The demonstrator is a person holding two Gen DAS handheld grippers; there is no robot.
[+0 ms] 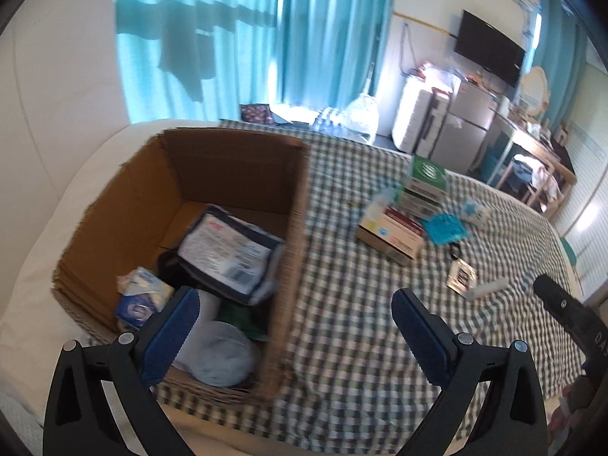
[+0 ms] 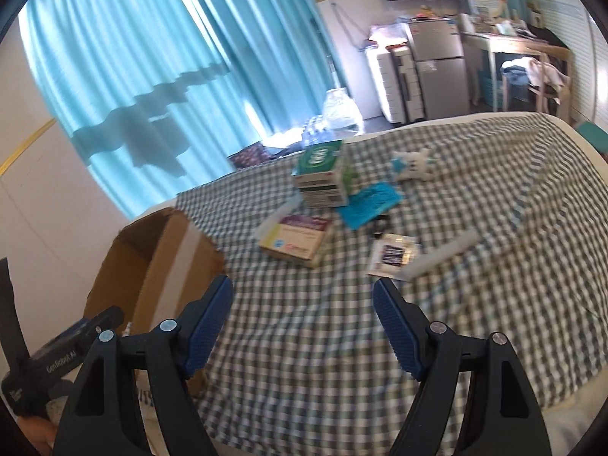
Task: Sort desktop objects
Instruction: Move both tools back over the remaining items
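- while both hang wide open and empty, the left gripper (image 1: 294, 321) sits over the cardboard box (image 1: 235, 159) rim, the right gripper (image 2: 304, 311) over the checked bedspread (image 2: 475, 197).
- boxes (image 2: 300, 235) and packets (image 2: 393, 254) lie mid-bed, apart from the box.

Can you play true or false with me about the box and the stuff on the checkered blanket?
1. The cardboard box already has things inside it. True.
2. The left gripper is squeezing a toy. False: it is open and holds nothing.
3. The green box sits on top of another box. True.
4. The blue packet is inside the cardboard box. False: it lies on the checkered blanket, beside the stacked boxes.
5. The right gripper is open and empty. True.
6. The curtains are red. False: the curtains are turquoise blue.
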